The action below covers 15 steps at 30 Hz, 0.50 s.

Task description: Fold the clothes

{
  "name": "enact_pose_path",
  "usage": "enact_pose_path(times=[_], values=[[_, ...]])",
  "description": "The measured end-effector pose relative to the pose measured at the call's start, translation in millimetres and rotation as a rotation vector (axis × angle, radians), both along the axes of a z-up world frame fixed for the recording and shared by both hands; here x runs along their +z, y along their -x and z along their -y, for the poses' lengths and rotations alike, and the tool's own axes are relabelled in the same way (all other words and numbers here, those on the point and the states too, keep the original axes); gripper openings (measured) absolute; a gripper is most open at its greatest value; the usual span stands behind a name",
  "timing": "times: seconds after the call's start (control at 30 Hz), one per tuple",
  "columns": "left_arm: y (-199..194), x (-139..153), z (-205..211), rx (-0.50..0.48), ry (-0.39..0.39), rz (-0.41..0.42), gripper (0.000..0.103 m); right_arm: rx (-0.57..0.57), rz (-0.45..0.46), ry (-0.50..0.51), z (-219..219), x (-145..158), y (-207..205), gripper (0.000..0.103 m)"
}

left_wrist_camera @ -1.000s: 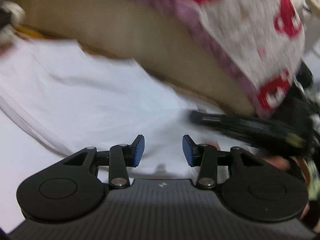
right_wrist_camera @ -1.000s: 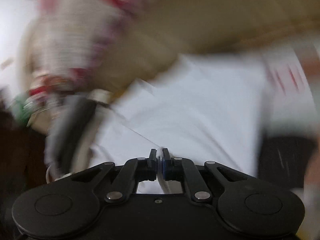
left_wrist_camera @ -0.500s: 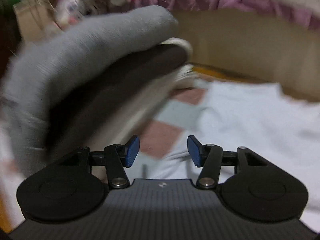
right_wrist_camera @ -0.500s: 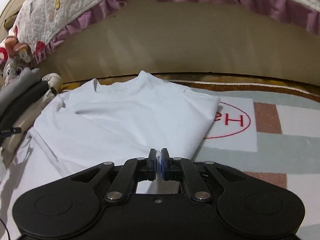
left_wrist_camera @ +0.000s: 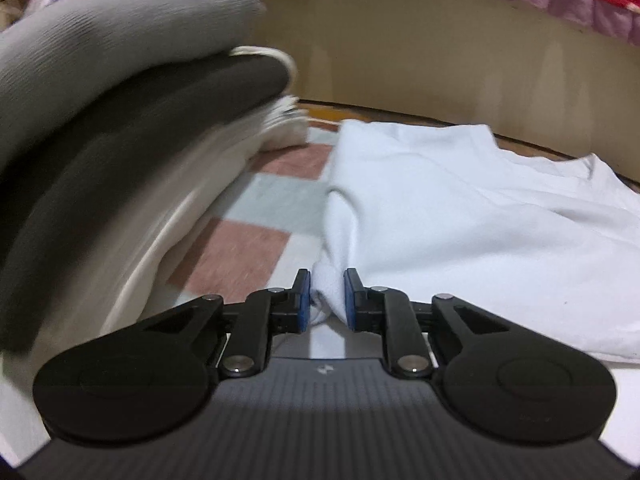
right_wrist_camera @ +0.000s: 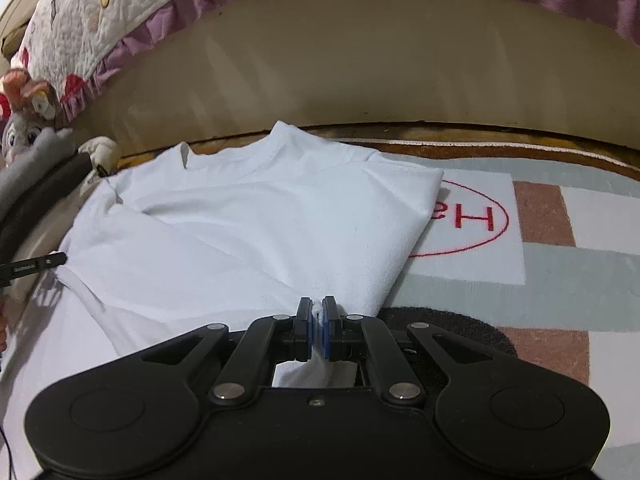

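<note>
A white T-shirt (left_wrist_camera: pixel 460 208) lies partly folded on a checked rug (left_wrist_camera: pixel 240 256), its collar toward the bed. My left gripper (left_wrist_camera: pixel 327 300) is at the shirt's left edge. Its jaws are closing, and a bunched fold of the white cloth fills the gap and touches both blue pads (left_wrist_camera: pixel 305 300). In the right wrist view the same T-shirt (right_wrist_camera: pixel 248 224) spreads ahead. My right gripper (right_wrist_camera: pixel 319 330) is shut on a thin pinch of the shirt's near edge, low over the rug (right_wrist_camera: pixel 560 272).
A person's grey-clad leg (left_wrist_camera: pixel 100 92) with a white sock (left_wrist_camera: pixel 280 128) lies close on the left. The beige bed base (right_wrist_camera: pixel 360 72) under a purple-frilled quilt (right_wrist_camera: pixel 120 20) closes off the far side. A soft toy (right_wrist_camera: pixel 20 124) sits at the far left. A red oval logo (right_wrist_camera: pixel 468 220) marks the rug.
The left gripper swung left past the grey leg, came down at the shirt's left edge and closed from wide open onto a fold. The right gripper stayed shut on the shirt and sank slightly.
</note>
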State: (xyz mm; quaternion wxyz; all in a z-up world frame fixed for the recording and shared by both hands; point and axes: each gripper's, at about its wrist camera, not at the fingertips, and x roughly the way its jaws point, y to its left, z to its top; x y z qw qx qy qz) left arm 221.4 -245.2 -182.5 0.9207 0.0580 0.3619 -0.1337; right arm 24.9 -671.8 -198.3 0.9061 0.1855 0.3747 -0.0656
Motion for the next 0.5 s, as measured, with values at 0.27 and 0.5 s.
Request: enact_pose_path(times=[0.27,0.5], values=[[7,-1,-27,0.209,0.144,0.068,0.021,0.001,-0.001,-0.018,3,0,1,0.006],[22,7,-60,0.353,0.239,0.007,0.002,-0.007,0.000,-0.037,5,-3,0,0.006]])
